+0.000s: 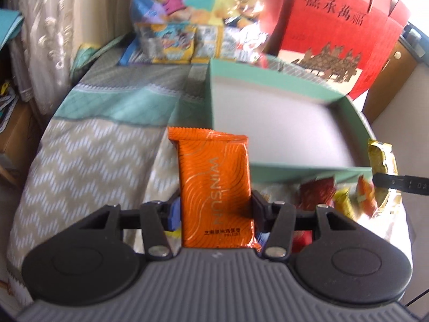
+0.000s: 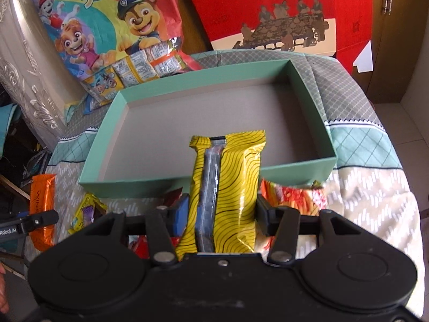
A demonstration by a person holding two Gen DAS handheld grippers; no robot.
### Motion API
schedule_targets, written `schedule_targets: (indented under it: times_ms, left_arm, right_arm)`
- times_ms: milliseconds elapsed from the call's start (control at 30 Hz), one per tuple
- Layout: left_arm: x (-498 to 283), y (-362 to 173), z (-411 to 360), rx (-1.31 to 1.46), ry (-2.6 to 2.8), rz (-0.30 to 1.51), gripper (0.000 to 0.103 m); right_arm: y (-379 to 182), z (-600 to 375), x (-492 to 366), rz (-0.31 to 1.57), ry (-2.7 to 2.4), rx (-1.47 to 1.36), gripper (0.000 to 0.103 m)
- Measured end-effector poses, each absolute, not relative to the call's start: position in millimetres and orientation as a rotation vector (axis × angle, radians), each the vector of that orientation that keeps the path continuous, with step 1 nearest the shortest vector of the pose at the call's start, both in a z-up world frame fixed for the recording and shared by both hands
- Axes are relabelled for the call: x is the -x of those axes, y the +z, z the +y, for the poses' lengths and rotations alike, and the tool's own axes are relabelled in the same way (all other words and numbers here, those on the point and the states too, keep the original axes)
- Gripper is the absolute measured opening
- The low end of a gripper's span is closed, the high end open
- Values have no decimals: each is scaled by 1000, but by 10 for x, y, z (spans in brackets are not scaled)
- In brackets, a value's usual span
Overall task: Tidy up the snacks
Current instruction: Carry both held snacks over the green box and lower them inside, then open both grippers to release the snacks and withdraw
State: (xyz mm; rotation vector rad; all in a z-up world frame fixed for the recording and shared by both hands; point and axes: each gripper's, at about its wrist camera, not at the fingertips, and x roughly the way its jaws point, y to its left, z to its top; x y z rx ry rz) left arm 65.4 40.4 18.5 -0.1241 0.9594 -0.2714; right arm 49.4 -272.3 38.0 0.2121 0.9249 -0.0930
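Left gripper point(image 1: 215, 209): jaws set narrow, clamped on an orange snack packet point(image 1: 215, 187) by its two long edges. The packet stands upright between the pads, its crimped top edge reaching just over the near left corner of the green box point(image 1: 295, 173). "WINSUN" is printed along its face.

Right gripper point(image 2: 221, 214): jaws likewise narrow, gripping a yellow snack packet point(image 2: 236, 187) with black wavy lines. Its back seam faces the camera and its top overlaps the near wall of the green box. The right wrist view also catches the orange packet at far left, held in the other tool.

Green box: shallow, open, with a grey inner floor and nothing inside it. It sits on a patterned cloth point(image 1: 93, 161) with teal, grey and beige zigzag bands. Whether a bed or a table lies under the cloth, I cannot tell.

Loose snacks point(image 2: 292, 196) in red, orange and yellow wrappers lie on the cloth just in front of the box's near wall, below both tools. A small yellow wrapper point(image 2: 85, 212) lies to the left of them.

Behind the box, a cartoon gift bag point(image 2: 107, 26) with puppy characters leans up, small packets spilling at its base. Beside it stands a red gift box point(image 2: 268, 8) with Chinese lettering and a banquet scene. A wooden cabinet door point(image 2: 396, 40) shows at far right.
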Motion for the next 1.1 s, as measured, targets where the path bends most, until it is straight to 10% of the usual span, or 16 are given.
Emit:
schedule_targets:
  times_ms: [800,967,1100]
  left_arm:
    - [-2762,-221,-691,-36,-238,1011,52]
    - [-2734,-178,-740,-41,-205,986,98]
    - [-2608,-47,-760,-65,-192,948,103]
  right_arm:
    - [-172,-3513,-2473,967,-83,-145,54]
    - [-130,-3555,-2394,924,-64,-227,96]
    - [-3,-3488,-2233,893,-52,-228,103]
